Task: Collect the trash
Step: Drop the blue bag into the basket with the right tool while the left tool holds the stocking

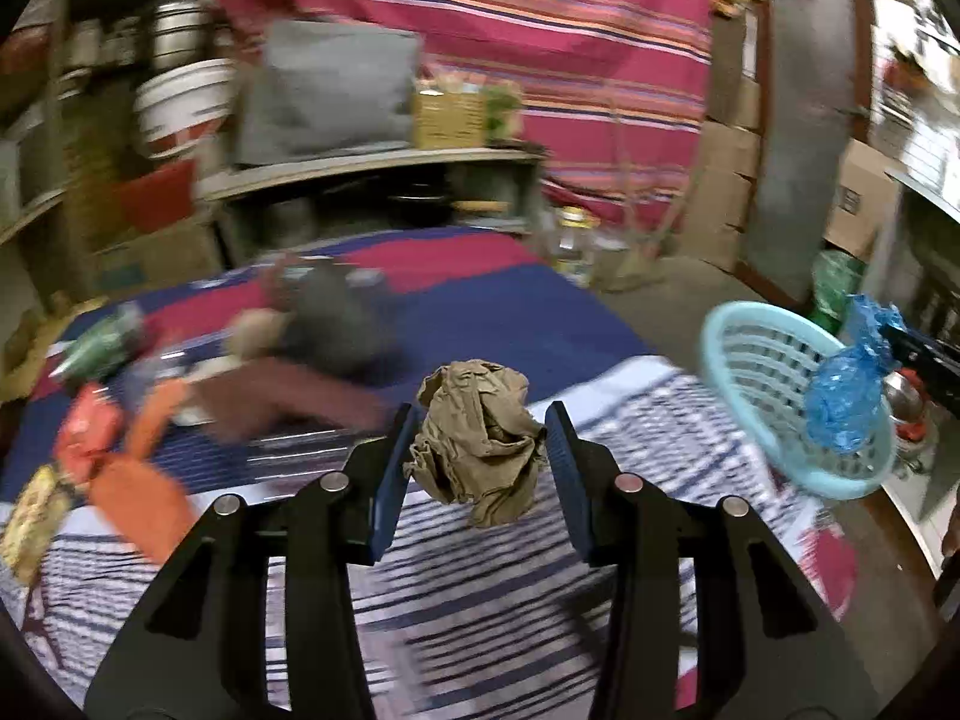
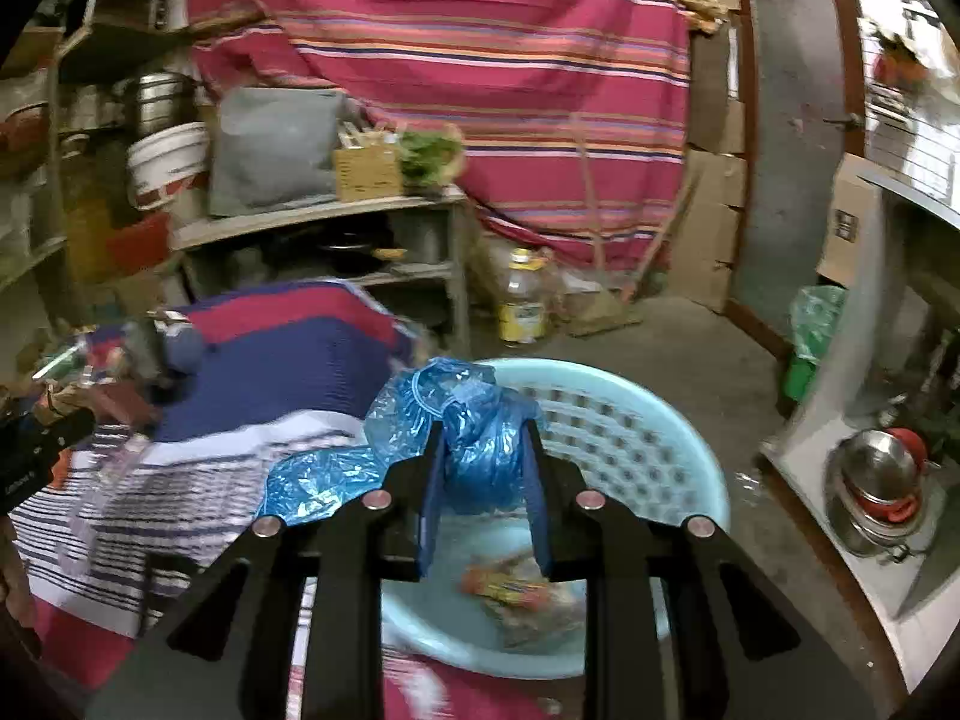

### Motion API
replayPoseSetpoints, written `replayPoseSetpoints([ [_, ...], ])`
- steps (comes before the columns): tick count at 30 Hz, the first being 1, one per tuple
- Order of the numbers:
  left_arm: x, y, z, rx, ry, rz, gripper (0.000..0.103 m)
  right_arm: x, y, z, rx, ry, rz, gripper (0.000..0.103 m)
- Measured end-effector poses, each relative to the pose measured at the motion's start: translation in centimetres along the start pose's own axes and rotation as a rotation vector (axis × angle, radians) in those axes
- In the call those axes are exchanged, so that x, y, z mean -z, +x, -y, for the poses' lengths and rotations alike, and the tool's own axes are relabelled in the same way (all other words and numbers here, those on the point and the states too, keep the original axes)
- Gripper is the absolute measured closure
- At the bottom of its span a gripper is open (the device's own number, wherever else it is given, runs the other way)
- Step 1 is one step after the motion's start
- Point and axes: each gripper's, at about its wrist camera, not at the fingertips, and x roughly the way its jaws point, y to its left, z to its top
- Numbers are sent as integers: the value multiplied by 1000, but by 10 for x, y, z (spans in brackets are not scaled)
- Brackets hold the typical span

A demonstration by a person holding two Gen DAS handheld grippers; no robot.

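1. Cluttered storeroom shelves and a red striped curtain (image 2: 480, 60) back a low surface under a striped blue, red and white cloth (image 1: 492, 540), with a pale blue basket (image 2: 630, 438) standing at the cloth's edge.
2. Step in hand, as I judge it: both pieces of trash are picked up and being carried to the basket, which already holds a colourful wrapper (image 2: 516, 591).
3. Right gripper (image 2: 485, 480) is clenched on a crumpled blue plastic bag (image 2: 480, 438), held above the basket's bowl.
4. Left gripper (image 1: 477, 468) stands partly closed around a crumpled brown paper wad (image 1: 480, 438). The wad hangs above the cloth and seems pinched by the blue pads, though contact on the right pad is hard to confirm.
5. Next move calls for releasing the bag over the bowl, then bringing the wad across to the basket (image 1: 786, 396).
6. More blurred litter (image 1: 90, 432) lies on the cloth's far side.
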Motion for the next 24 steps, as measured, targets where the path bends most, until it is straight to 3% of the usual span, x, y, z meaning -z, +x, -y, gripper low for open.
replayPoseSetpoints([
  [5,-10,27,68,103,51,4,60,10,12,40,53,43,-27,78],
  [11,-21,54,125,182,89,3,60,13,24,63,83,59,-35,78],
  [18,-31,76,169,230,154,4,60,15,36,83,90,93,-46,78],
  [24,-41,87,182,232,164,8,59,18,43,87,92,99,-55,78],
])
